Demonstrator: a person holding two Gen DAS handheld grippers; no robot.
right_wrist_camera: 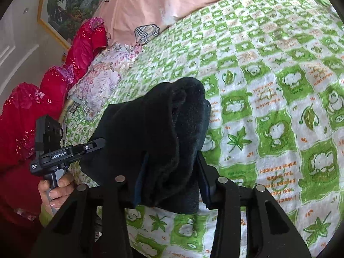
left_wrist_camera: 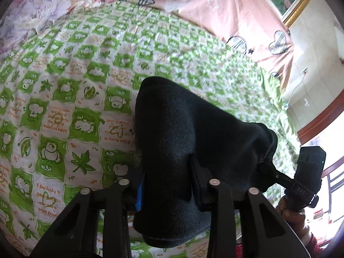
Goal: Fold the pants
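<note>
Both the left tongs (left_wrist_camera: 169, 185) and right tongs (right_wrist_camera: 169, 180) are clamped on the dark fleecy pants (left_wrist_camera: 193, 133), lifting them above the green-and-white checked bedsheet (left_wrist_camera: 64, 107), likely to carry a fold over.

The bed (left_wrist_camera: 86, 75) has a green and white blanket (right_wrist_camera: 268, 107) with little animals and leaves on it. At the far end lies a pink cover (left_wrist_camera: 215, 6) with checked hearts. Beside it sits a flowery pillow (right_wrist_camera: 101, 79). A red quilt (right_wrist_camera: 53, 81) is bunched along the edge.
</note>
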